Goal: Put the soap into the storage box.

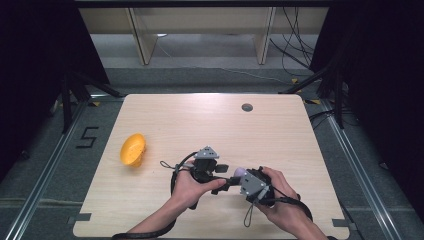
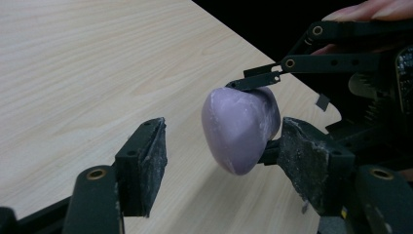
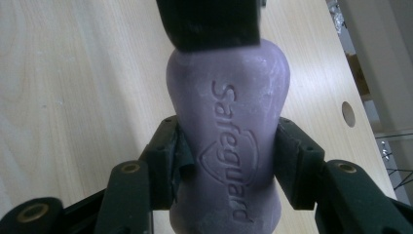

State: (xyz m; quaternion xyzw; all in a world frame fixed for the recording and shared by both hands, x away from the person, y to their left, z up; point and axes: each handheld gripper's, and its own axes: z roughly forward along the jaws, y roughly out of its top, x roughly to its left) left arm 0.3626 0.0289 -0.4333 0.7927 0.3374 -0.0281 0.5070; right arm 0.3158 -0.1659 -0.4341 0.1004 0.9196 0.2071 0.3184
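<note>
While pinched at its waist by right gripper (image 3: 226, 161) fingers, purple soap bar (image 3: 228, 141) held above bench (image 1: 200, 125); left gripper (image 2: 224, 165) fingers spread around its end, seemingly for handover.

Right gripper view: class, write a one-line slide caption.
Right gripper clamps a purple waisted soap bar embossed "Safeguard" above the light wooden table.

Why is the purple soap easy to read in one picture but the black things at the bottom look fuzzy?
In the right gripper view the purple soap is sharp and evenly lit, so its stamped word reads; in the left gripper view the nearest black jaws blur at the bottom, too near the lens; in the high view the room's sides are dark.
</note>
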